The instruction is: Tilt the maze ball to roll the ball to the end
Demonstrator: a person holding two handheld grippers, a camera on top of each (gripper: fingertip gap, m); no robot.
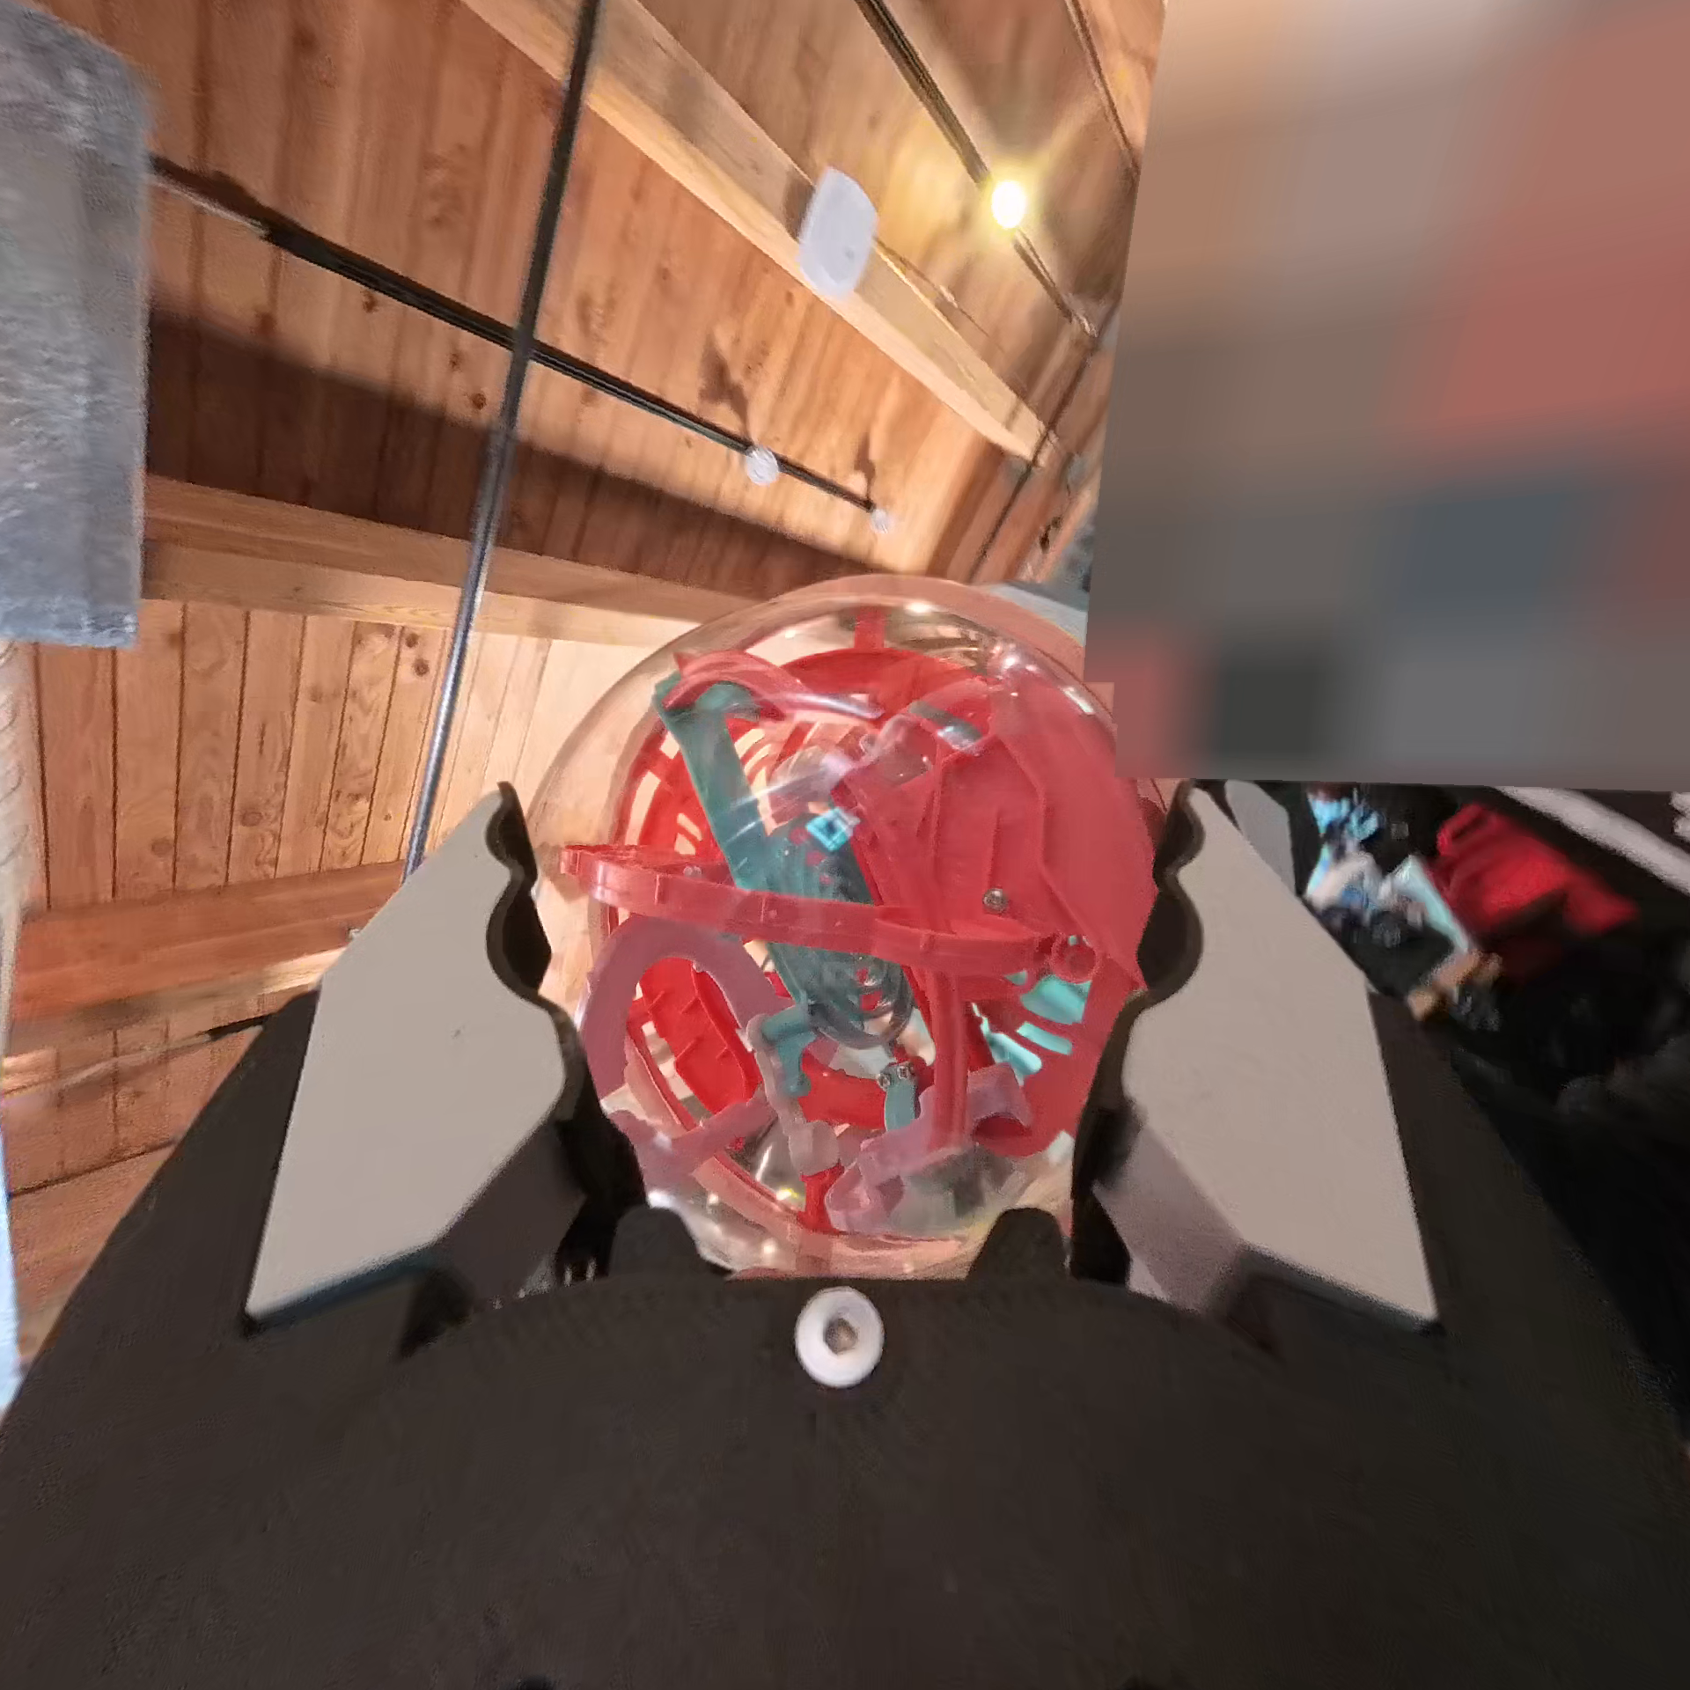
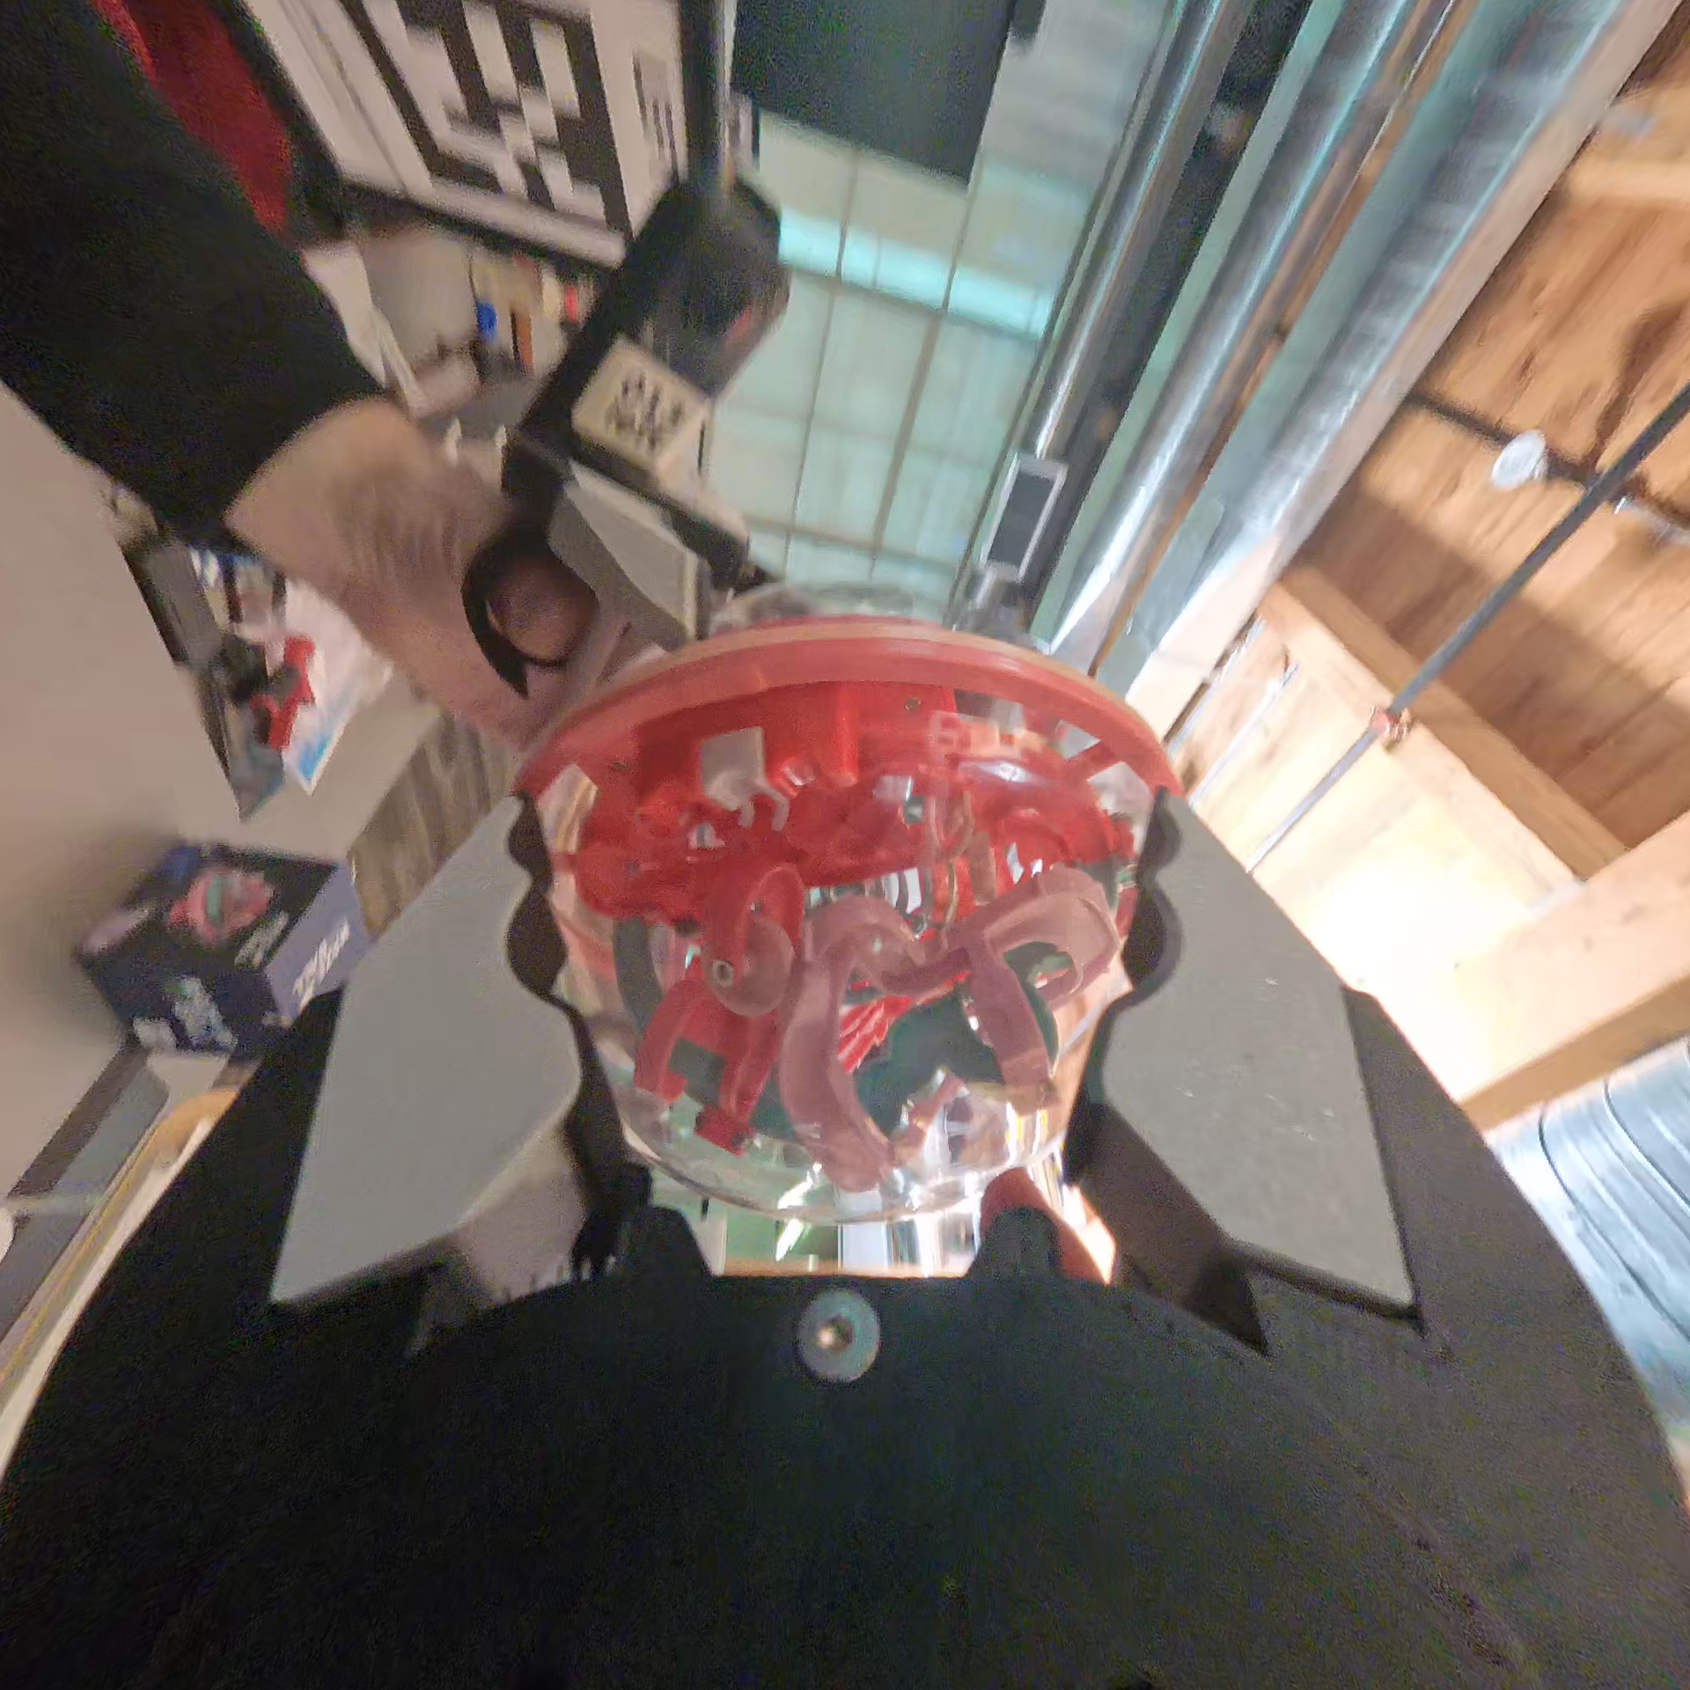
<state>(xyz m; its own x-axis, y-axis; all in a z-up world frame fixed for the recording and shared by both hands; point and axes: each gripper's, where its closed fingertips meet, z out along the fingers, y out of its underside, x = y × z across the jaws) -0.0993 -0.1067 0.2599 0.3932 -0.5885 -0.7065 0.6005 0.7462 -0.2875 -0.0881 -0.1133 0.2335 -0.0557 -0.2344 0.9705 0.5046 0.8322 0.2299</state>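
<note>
The clear maze ball (image 1: 837, 924) with red tracks fills centre frame in both wrist views, pinched by the left tongs (image 1: 841, 878) and by the right tongs (image 2: 837, 878), pads pressed on its sides. Its red equator ring (image 2: 850, 658) lies across the right tongs' tips; neither hand is nearer.

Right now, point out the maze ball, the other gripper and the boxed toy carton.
maze ball (image 1: 850, 924): left wrist view, red ring.
other gripper (image 2: 631, 549): right wrist view, grey finger.
carton (image 2: 219, 942): right wrist view, dark top face.
</note>
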